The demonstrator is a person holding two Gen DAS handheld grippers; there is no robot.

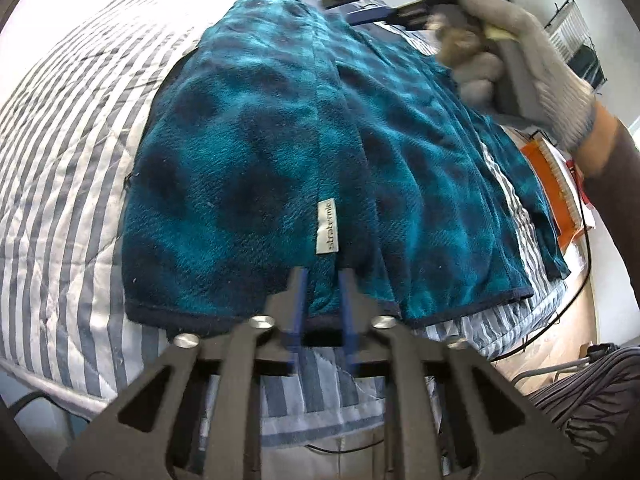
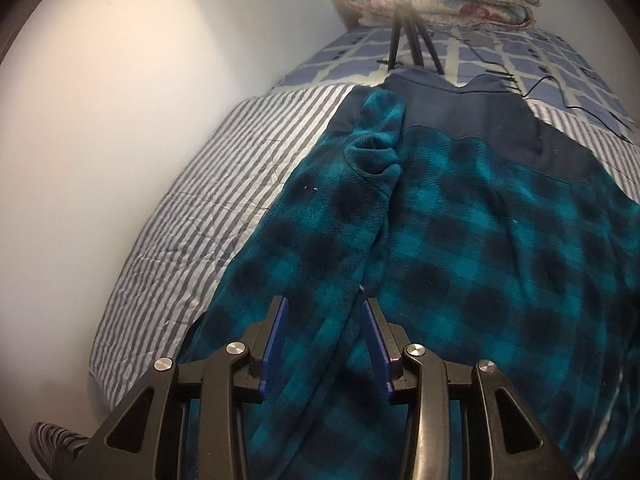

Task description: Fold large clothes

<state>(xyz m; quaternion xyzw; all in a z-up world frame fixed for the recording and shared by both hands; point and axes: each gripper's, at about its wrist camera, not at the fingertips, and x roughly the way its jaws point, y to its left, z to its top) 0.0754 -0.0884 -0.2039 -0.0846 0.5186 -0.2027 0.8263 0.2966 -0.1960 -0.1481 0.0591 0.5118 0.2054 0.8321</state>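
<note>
Two grippers over fleece (image 1: 256,152): left (image 1: 322,280) pinches hem to anchor it; right (image 2: 325,312) part-open, empty, above folded sleeve (image 2: 340,208)

The teal plaid fleece (image 2: 460,240) covers the middle of the bed (image 2: 208,184). A bare striped strip stays free along the wall-side edge. A tripod (image 2: 412,40) and cables (image 2: 560,92) block the far end.

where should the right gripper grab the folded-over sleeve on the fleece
Grip the sleeve near its cuff end, coming from above with the right gripper. The cuff is bunched and stands proud of the fleece body, so open jaws can straddle it.
</note>
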